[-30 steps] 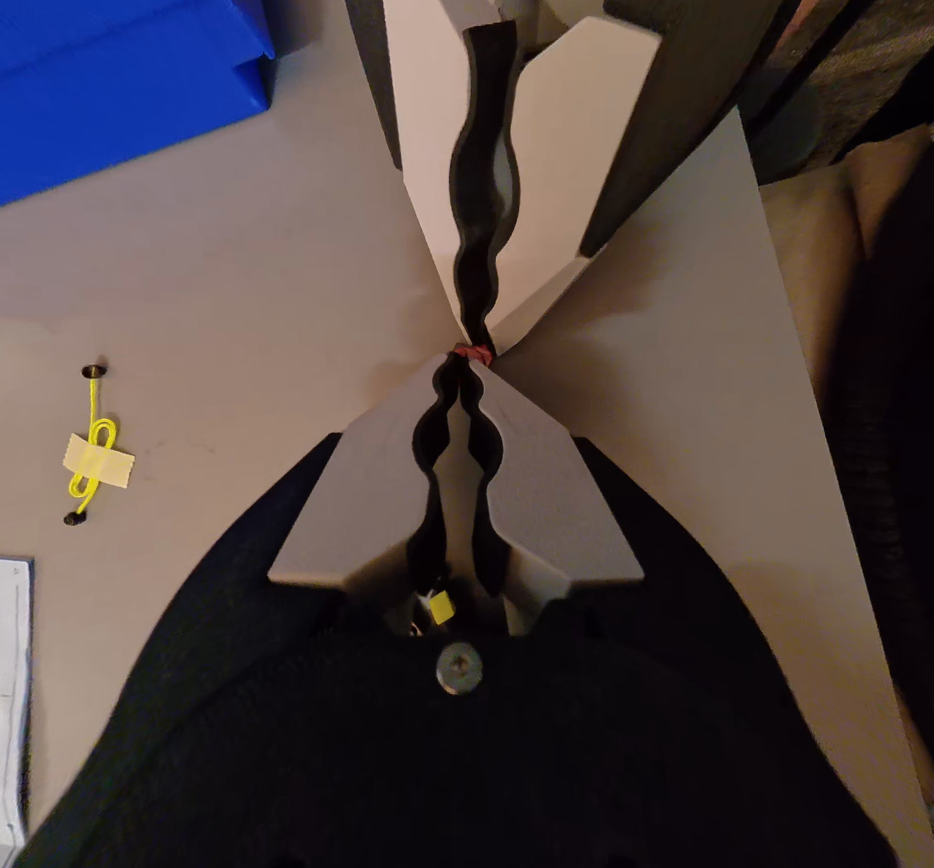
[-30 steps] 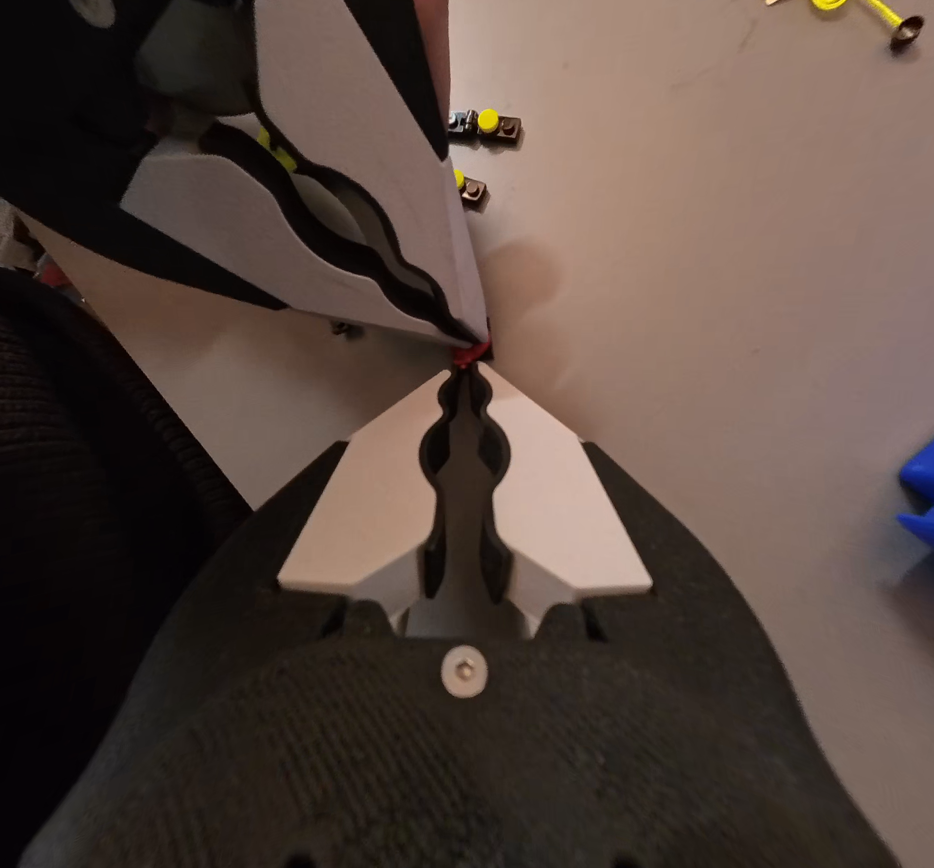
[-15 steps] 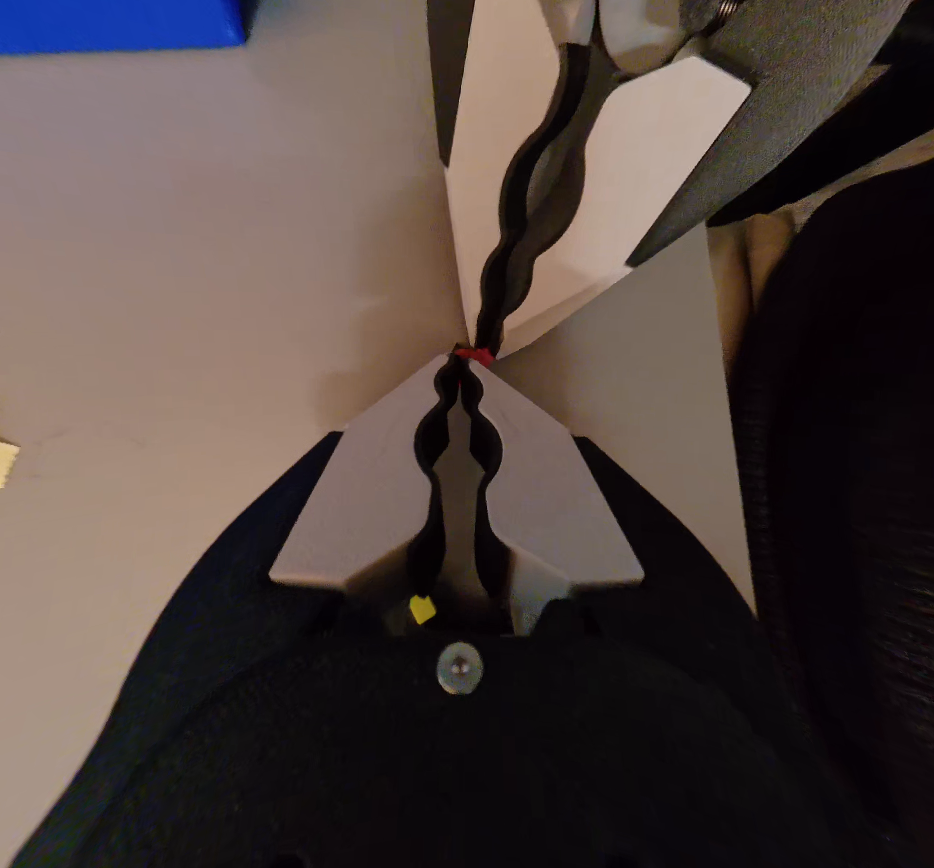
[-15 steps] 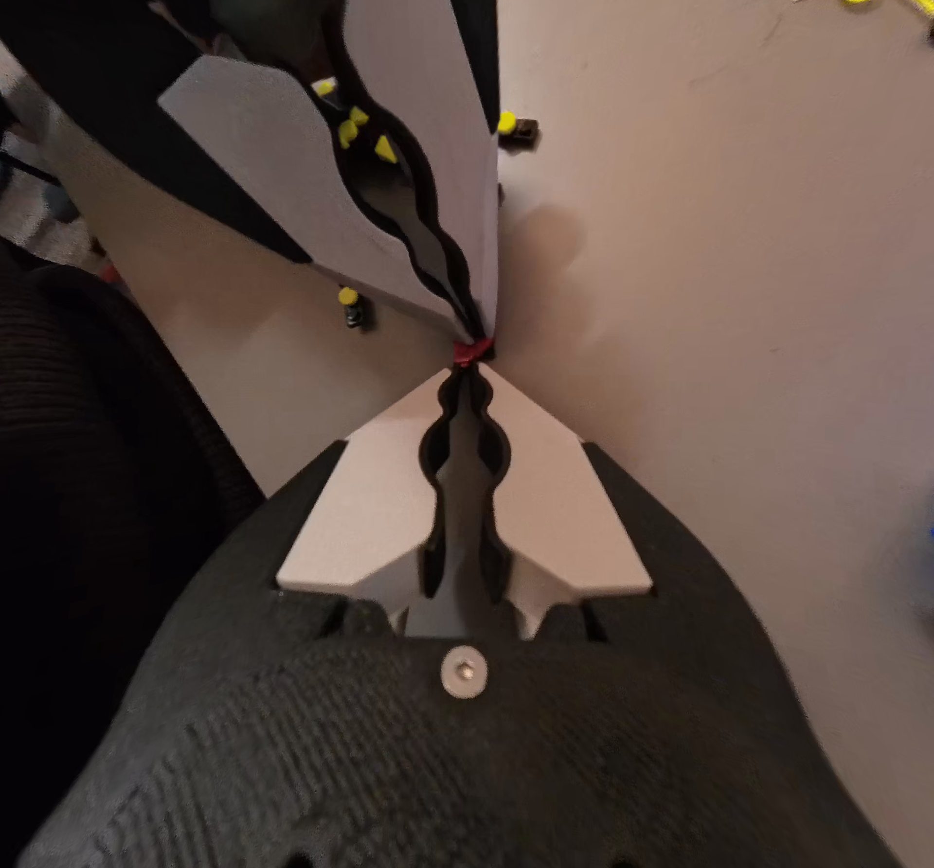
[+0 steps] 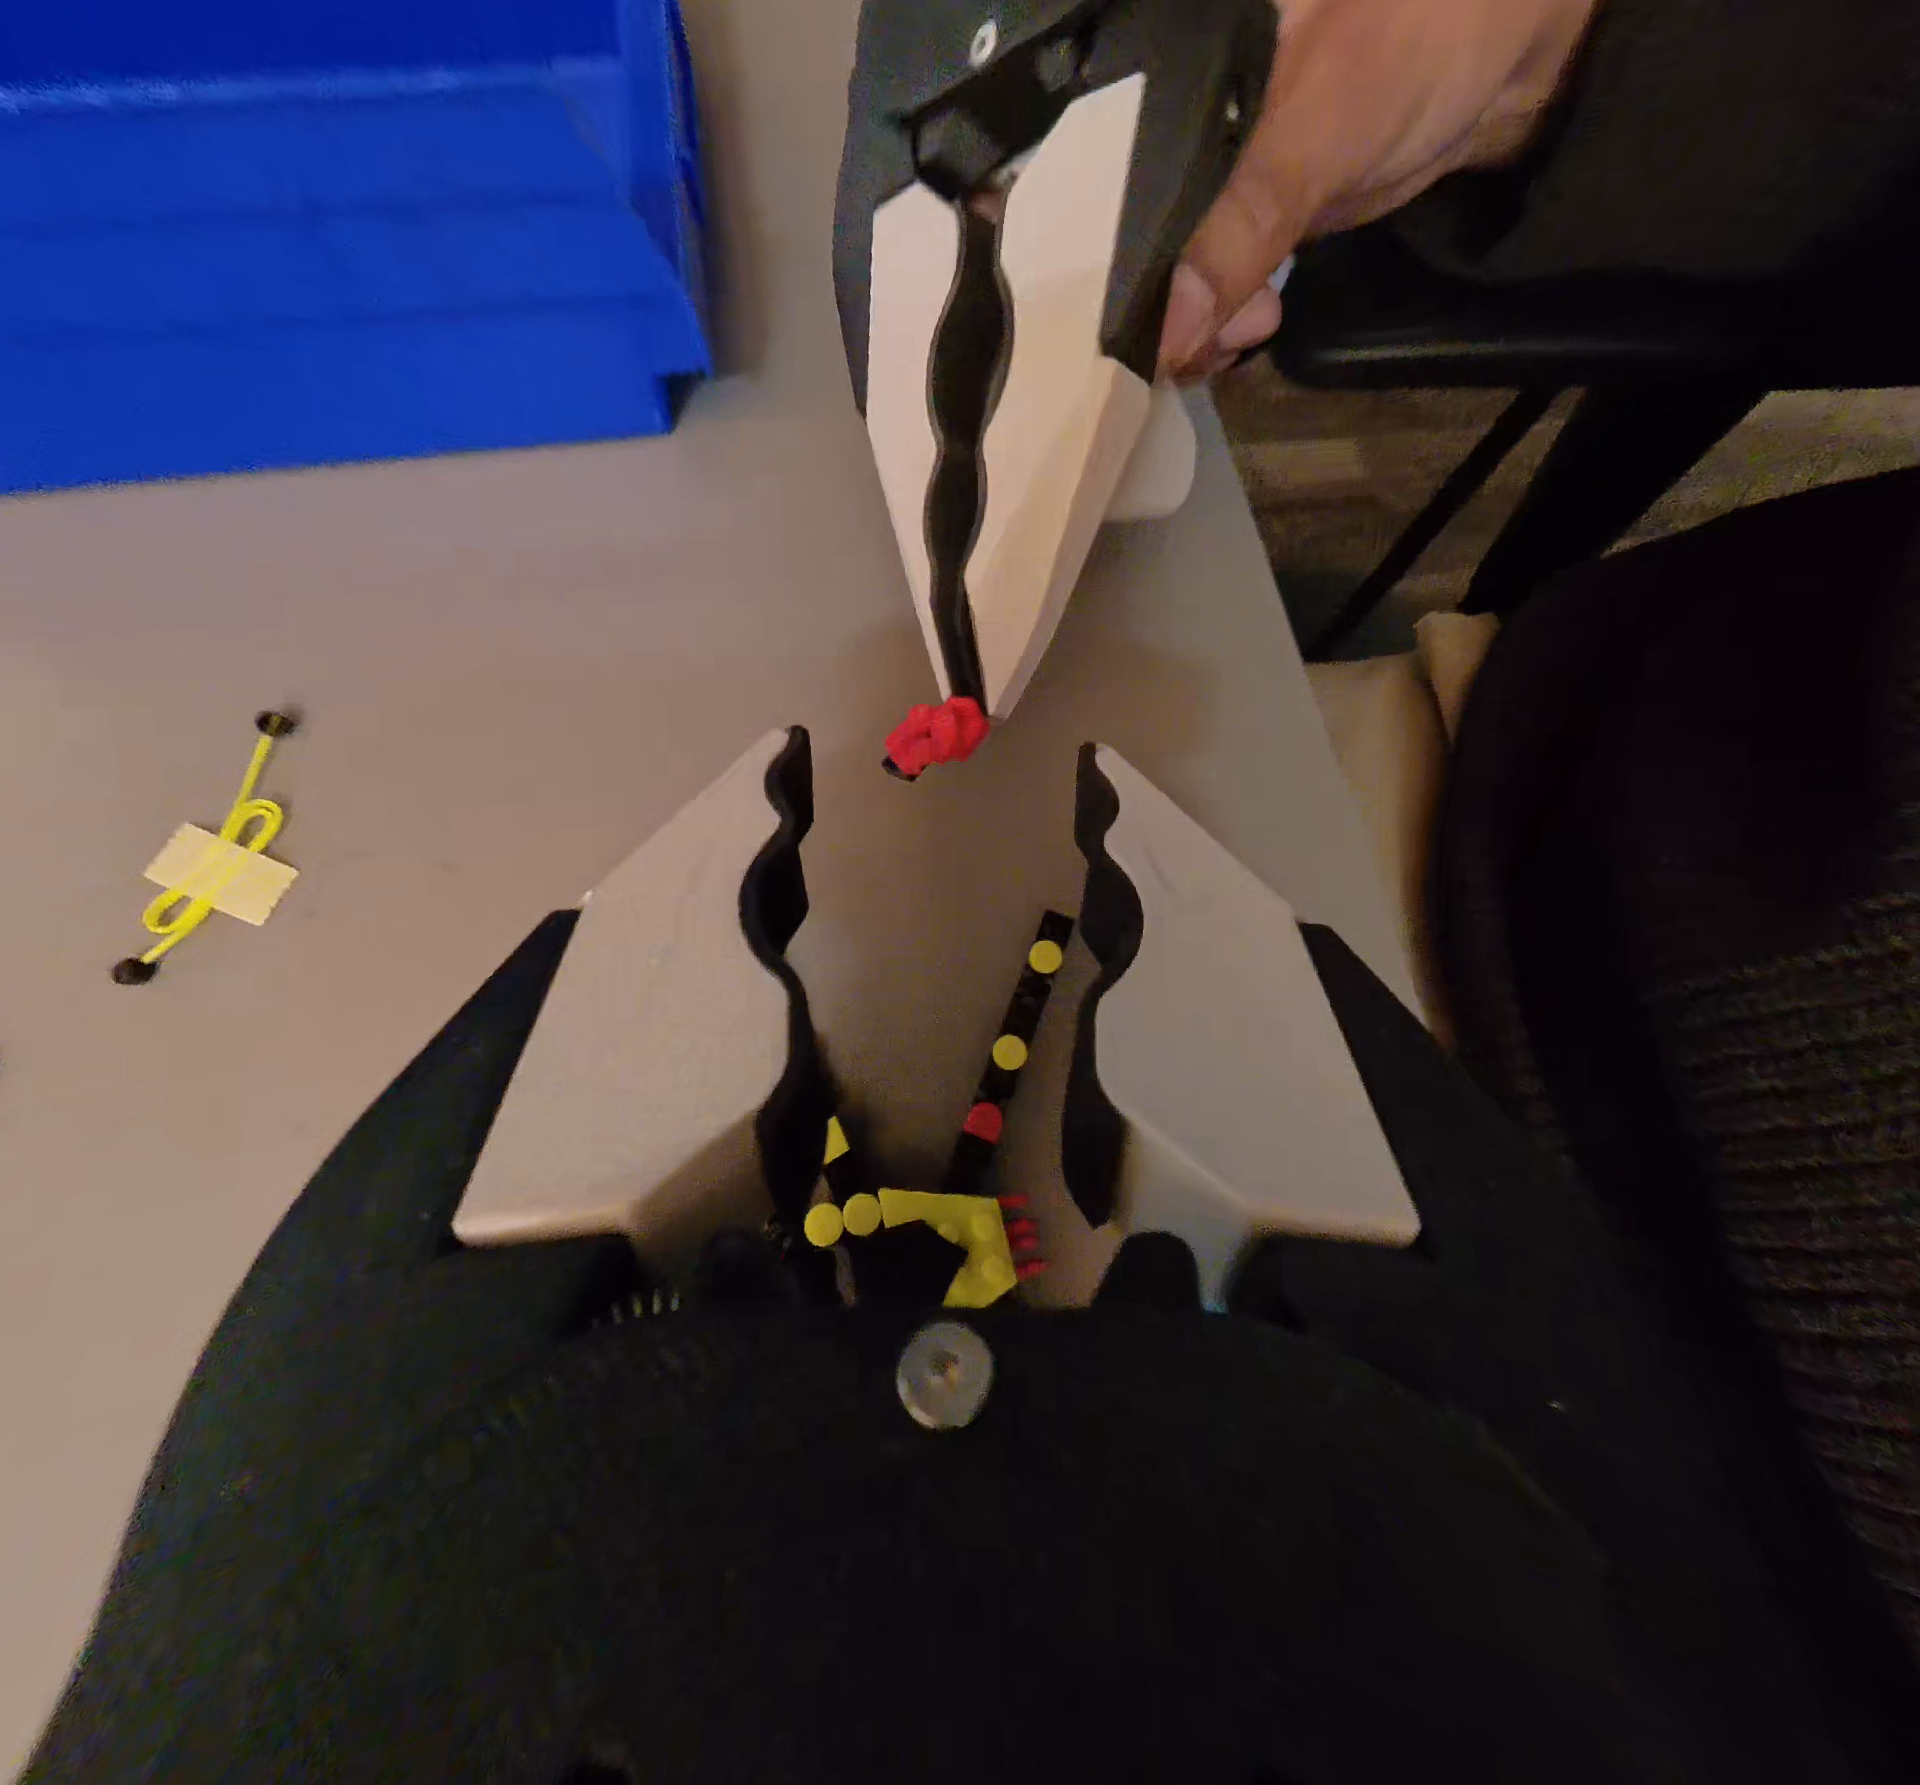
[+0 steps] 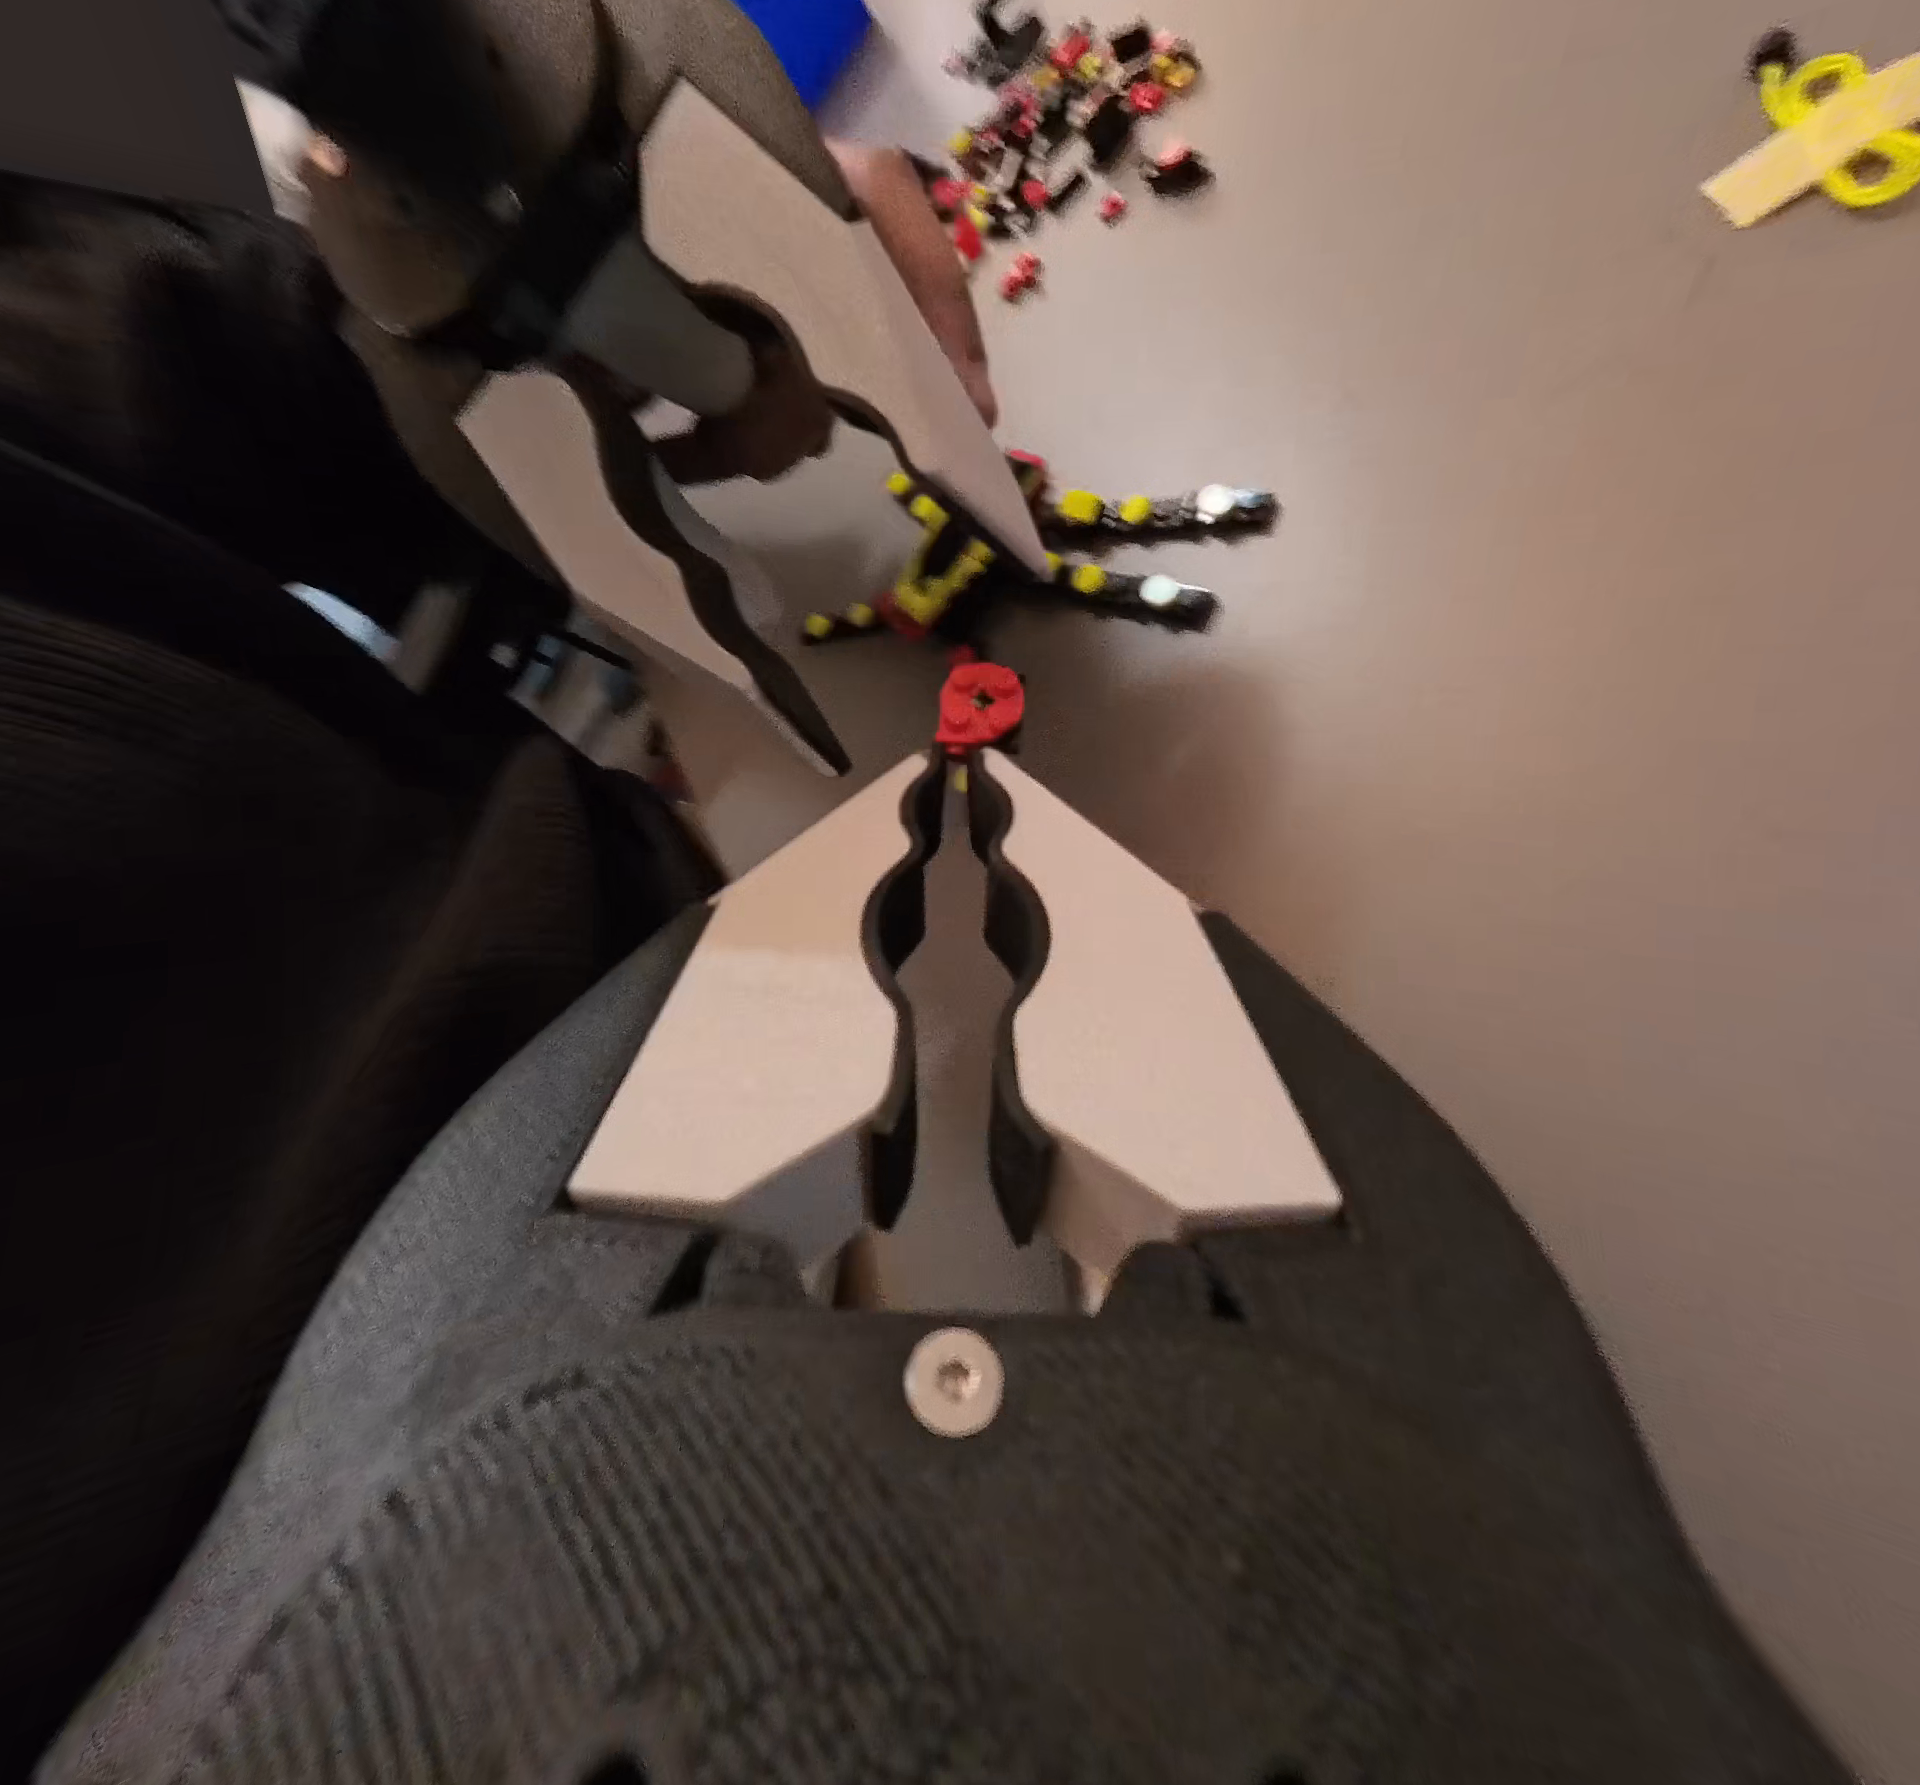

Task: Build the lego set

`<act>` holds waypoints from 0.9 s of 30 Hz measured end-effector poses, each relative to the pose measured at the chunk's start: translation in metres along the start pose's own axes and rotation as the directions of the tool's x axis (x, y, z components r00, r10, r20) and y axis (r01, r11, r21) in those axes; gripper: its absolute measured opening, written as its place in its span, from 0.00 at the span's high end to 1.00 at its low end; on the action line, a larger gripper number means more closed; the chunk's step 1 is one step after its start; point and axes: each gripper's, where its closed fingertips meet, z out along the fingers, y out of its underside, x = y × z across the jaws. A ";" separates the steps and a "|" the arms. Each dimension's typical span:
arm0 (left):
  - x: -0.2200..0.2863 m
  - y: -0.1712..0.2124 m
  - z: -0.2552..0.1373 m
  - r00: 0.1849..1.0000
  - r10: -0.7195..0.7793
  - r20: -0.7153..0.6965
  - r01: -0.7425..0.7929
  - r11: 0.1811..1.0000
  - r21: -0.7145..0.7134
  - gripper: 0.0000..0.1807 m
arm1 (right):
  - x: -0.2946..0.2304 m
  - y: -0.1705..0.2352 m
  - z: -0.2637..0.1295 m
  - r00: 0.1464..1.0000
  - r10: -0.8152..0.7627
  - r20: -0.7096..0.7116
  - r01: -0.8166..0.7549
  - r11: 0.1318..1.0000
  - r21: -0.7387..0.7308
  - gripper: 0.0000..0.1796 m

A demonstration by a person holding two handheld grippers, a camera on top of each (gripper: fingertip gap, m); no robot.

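Desk (image 5: 520,592) scene: left tongs (image 5: 940,759), clamped with right tongs on same piece half second ago, now spread wide, released. Right tongs (image 6: 966,769) alone pinch small red lego piece (image 6: 977,701) at tips, above desk. Handover judged complete. Partly built black-yellow model (image 6: 997,561) lies just beyond; loose bricks (image 6: 1070,125) far. Next, likely: seat piece on model.
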 end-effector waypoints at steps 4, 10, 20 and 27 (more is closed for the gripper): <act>0.009 -0.014 -0.023 0.998 0.060 0.036 -0.065 0.986 0.154 0.74 | -0.035 -0.011 -0.002 0.966 0.118 0.230 -0.135 0.989 0.058 0.99; 0.035 -0.013 -0.047 0.998 0.056 0.022 -0.060 0.964 0.258 0.80 | -0.071 -0.013 0.006 0.871 0.218 0.440 -0.256 0.966 0.027 0.99; 0.036 0.007 -0.073 0.984 -0.136 0.116 0.092 0.941 0.324 0.80 | -0.077 -0.012 0.017 0.878 0.192 0.439 -0.205 0.979 -0.019 0.99; 0.037 0.032 -0.099 0.914 -0.383 0.134 0.304 0.865 0.400 0.78 | -0.020 -0.018 -0.001 0.992 -0.079 0.095 0.077 0.997 0.020 0.99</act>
